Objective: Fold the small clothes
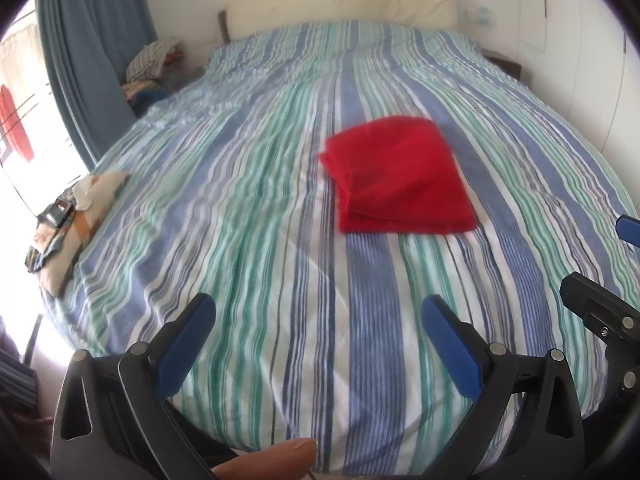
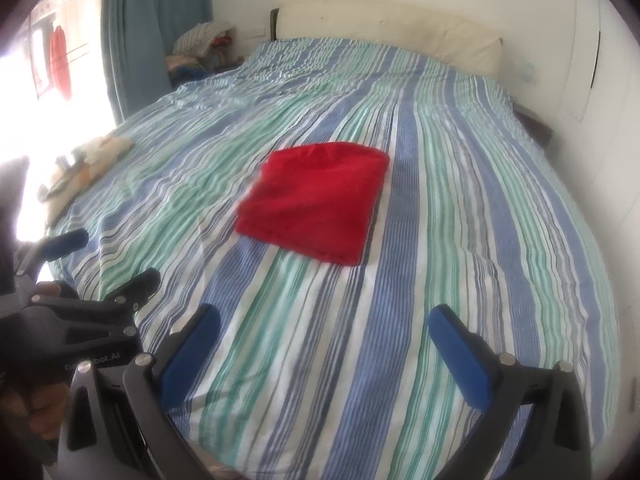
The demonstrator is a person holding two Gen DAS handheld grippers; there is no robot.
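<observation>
A red garment (image 1: 398,178) lies folded into a flat rectangle on the striped bed cover (image 1: 248,216); it also shows in the right wrist view (image 2: 316,200). My left gripper (image 1: 318,308) is open and empty, held above the bed's near end, well short of the garment. My right gripper (image 2: 326,318) is open and empty, also back from the garment. The left gripper (image 2: 108,260) shows at the left edge of the right wrist view. Part of the right gripper (image 1: 600,308) shows at the right edge of the left wrist view.
A patterned cushion with small items (image 1: 68,216) lies at the bed's left edge. A pile of clothes (image 1: 152,68) sits by the blue curtain (image 1: 80,52). A cream headboard (image 1: 340,4) stands at the far end. White wardrobe doors (image 1: 580,40) line the right side.
</observation>
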